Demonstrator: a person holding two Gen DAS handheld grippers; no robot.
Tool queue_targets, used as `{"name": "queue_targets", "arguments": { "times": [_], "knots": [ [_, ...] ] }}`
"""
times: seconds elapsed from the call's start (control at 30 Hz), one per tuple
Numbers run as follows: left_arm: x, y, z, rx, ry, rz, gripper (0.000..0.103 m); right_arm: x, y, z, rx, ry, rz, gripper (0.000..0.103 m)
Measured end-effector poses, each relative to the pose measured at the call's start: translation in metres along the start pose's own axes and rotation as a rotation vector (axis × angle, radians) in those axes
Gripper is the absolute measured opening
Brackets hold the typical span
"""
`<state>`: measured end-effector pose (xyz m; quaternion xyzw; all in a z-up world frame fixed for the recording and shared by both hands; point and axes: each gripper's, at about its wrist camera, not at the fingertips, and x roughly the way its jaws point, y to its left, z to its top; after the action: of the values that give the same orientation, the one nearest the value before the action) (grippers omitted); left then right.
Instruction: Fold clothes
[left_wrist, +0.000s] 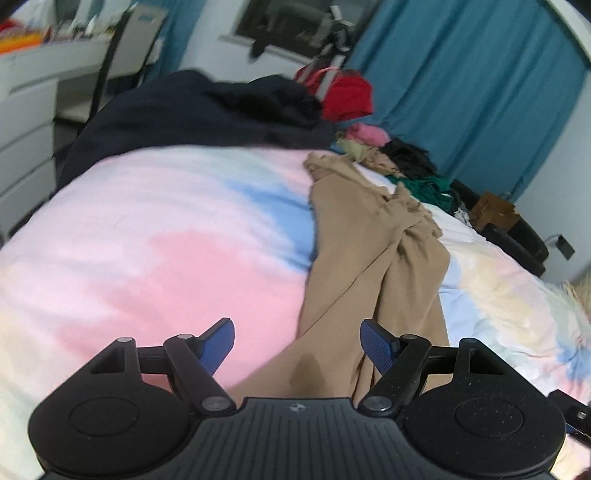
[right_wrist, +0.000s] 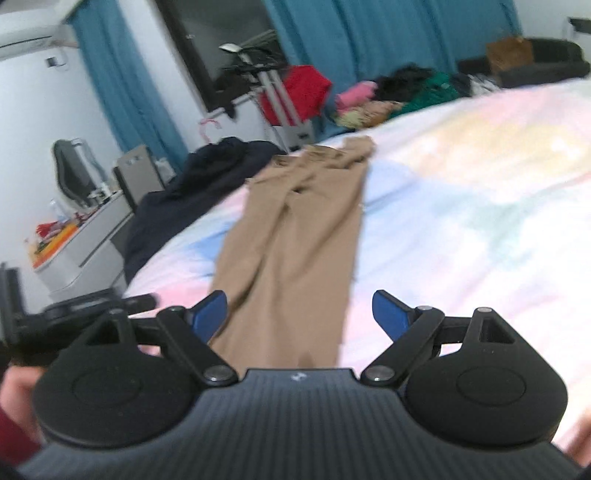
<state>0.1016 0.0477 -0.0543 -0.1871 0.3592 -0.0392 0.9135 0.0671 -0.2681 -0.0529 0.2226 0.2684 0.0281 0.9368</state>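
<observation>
Tan trousers (left_wrist: 369, 258) lie lengthwise on the pastel tie-dye bedspread (left_wrist: 166, 240), waist at the far end, leg ends near me. My left gripper (left_wrist: 297, 330) is open and empty, its blue fingers spread above the near leg ends. In the right wrist view the trousers (right_wrist: 295, 240) run straight away from me over the bedspread (right_wrist: 461, 221). My right gripper (right_wrist: 299, 304) is open and empty, its fingers on either side of the near leg ends. The left gripper's body (right_wrist: 74, 314) shows at the left edge.
A dark navy garment (left_wrist: 192, 110) lies at the far end of the bed. A pile of red, pink, black and green clothes (left_wrist: 388, 147) sits at the far right by the teal curtains (left_wrist: 461, 74). A white desk (left_wrist: 26, 110) and chair stand at the left.
</observation>
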Motion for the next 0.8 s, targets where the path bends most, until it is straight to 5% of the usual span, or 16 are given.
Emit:
{"name": "queue_targets", "arguments": {
  "times": [0.37, 0.47, 0.53, 0.63, 0.73, 0.8],
  "knots": [
    [0.000, 0.052, -0.020, -0.284, 0.151, 0.052, 0.069, 0.004, -0.044, -0.007, 0.278, 0.070, 0.087, 0.087],
    [0.004, 0.057, -0.026, -0.324, 0.201, 0.040, 0.048, 0.002, -0.048, -0.008, 0.303, 0.072, 0.100, 0.087],
    [0.003, 0.056, -0.029, -0.313, 0.206, 0.062, 0.026, 0.003, -0.047, -0.008, 0.300, 0.079, 0.105, 0.087],
    [-0.003, 0.048, -0.031, -0.269, 0.186, 0.094, 0.010, 0.006, -0.046, -0.008, 0.294, 0.099, 0.109, 0.087],
    [-0.018, 0.028, -0.031, -0.150, 0.117, 0.119, 0.009, 0.010, -0.044, -0.010, 0.288, 0.121, 0.112, 0.087],
    [-0.037, -0.002, -0.038, 0.064, 0.026, 0.132, 0.009, 0.011, -0.045, -0.010, 0.286, 0.129, 0.110, 0.087]
  ]
}}
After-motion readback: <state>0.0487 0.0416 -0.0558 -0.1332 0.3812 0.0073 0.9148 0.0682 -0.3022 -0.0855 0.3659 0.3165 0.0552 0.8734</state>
